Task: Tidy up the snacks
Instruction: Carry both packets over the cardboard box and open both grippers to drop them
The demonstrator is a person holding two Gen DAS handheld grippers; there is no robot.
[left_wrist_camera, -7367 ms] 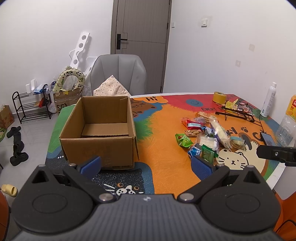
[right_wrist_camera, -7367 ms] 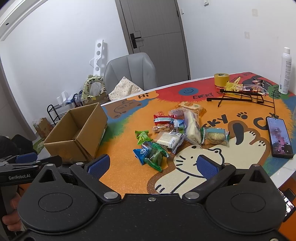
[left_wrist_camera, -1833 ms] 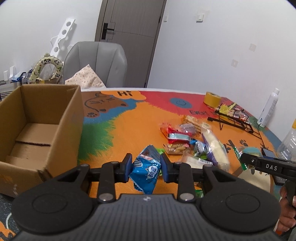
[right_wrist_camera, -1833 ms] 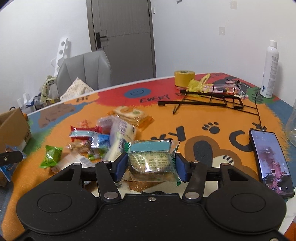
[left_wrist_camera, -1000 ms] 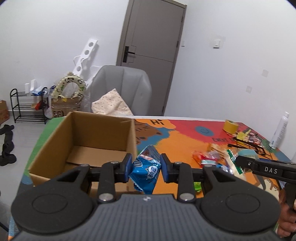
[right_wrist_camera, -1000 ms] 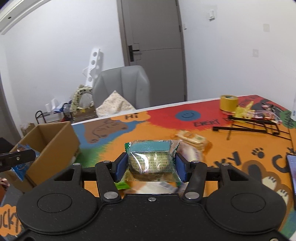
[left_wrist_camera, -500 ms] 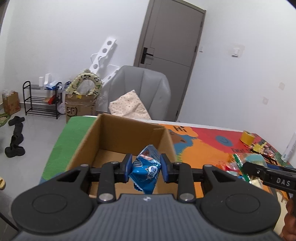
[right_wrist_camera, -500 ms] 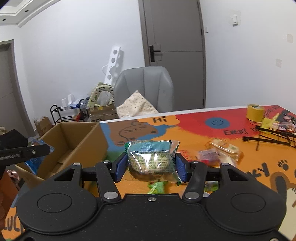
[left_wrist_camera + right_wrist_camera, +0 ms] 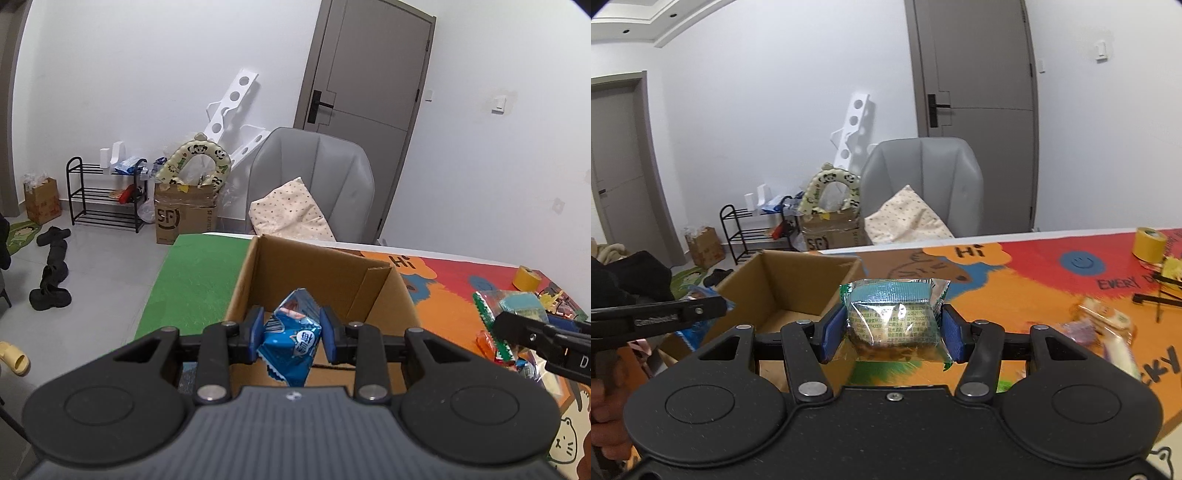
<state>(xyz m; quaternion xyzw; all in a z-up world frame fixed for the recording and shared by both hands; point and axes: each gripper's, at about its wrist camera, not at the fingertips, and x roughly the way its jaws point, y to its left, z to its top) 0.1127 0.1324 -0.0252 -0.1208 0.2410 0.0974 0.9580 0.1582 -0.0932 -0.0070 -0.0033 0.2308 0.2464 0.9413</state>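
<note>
Snacks are in both claws right now. One is a blue packet [image 9: 291, 341], and the left gripper [image 9: 291, 339] squeezes it tight between its two blue pads [image 9: 255, 334]. The packet hangs in the air over the open cardboard box [image 9: 332, 269], just above the near edge. In the left view the part of the box floor that shows is bare brown card. The other snack is a clear packet with a green top [image 9: 893, 319], and there is something round and pale inside it. The right gripper [image 9: 893, 328] pinches it from both sides, so this claw is clenched on a snack too. This packet is held up above the table [image 9: 1015, 295], to the right of the box [image 9: 798, 291] and not over it. From the right view you can see the left claw on the far left, with the blue packet [image 9: 694, 325] peeking out beside the box. More snacks [image 9: 1104, 328] lie in a little pile on the bright orange table mat, well off to the right of the box. A yellow roll of tape [image 9: 1149, 240] sits farther back on the red part of the mat. Behind the table there is a grey chair [image 9: 314, 173] with a spotted cushion [image 9: 291, 216] on it.
</note>
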